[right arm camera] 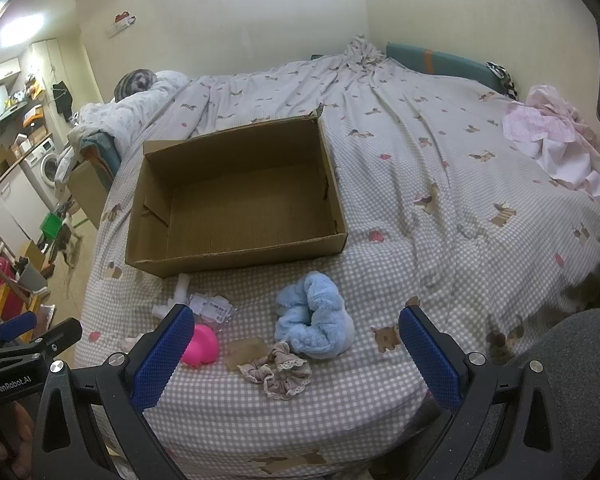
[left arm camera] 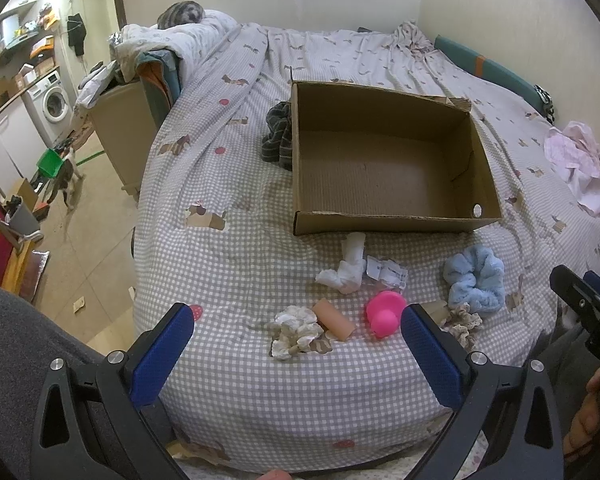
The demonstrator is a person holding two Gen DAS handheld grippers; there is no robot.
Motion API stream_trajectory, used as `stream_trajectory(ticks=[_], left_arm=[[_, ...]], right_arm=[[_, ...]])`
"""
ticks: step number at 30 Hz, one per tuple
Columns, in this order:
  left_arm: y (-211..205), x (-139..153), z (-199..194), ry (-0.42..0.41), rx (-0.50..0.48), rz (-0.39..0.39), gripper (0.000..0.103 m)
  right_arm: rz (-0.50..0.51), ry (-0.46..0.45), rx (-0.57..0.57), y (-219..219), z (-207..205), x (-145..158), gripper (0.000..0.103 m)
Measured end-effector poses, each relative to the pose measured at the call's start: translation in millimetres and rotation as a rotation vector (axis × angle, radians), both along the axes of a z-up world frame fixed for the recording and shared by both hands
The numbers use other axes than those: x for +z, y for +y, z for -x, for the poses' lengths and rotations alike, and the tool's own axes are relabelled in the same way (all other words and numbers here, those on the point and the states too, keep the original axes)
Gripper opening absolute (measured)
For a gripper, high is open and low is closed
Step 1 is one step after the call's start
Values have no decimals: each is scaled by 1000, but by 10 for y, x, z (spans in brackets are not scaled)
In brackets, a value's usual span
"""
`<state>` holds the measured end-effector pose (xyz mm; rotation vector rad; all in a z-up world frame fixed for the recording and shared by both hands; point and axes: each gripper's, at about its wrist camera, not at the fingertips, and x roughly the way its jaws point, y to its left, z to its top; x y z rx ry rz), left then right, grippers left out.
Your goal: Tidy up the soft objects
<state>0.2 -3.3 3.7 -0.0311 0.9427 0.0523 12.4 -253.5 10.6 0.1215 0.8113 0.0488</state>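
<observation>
Currently both grippers, left [left arm camera: 296, 322] and right [right arm camera: 296, 320], hover with jaws apart, holding nothing. Blue scrunchie [right arm camera: 314, 322], beige scrunchie [right arm camera: 278, 372], white scrunchie [left arm camera: 294, 332] and pink ball [left arm camera: 384, 314] lie on the bed [left arm camera: 240, 248], just before the cardboard box [left arm camera: 392, 224].

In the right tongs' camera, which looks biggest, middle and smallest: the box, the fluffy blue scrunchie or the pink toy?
1. Cardboard box, biggest by far.
2. Blue scrunchie.
3. Pink toy, smallest, though a tong finger hides part of it, so its full size is unsure.
</observation>
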Motion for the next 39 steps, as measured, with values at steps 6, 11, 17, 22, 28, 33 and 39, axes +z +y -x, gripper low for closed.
stream_trajectory(ticks=[6, 11, 17, 22, 28, 33, 39], left_arm=[[-13, -4, 1, 0, 1, -7, 103], [-17, -16, -5, 4, 4, -9, 103], [-21, -23, -4, 5, 0, -15, 103], [-15, -23, -6, 4, -1, -14, 103], [-20, -21, -5, 2, 0, -13, 103], [-19, -20, -7, 1, 3, -14, 103], [-28, -6, -6, 1, -3, -18, 103]], right_arm=[[1, -1, 2, 8, 1, -8, 103], [0, -1, 1, 9, 0, -9, 103], [3, 3, 4, 22, -1, -26, 103], [3, 3, 4, 23, 4, -42, 103], [4, 3, 4, 23, 0, -35, 103], [5, 3, 5, 24, -1, -34, 103], [6, 2, 4, 26, -1, -33, 103]])
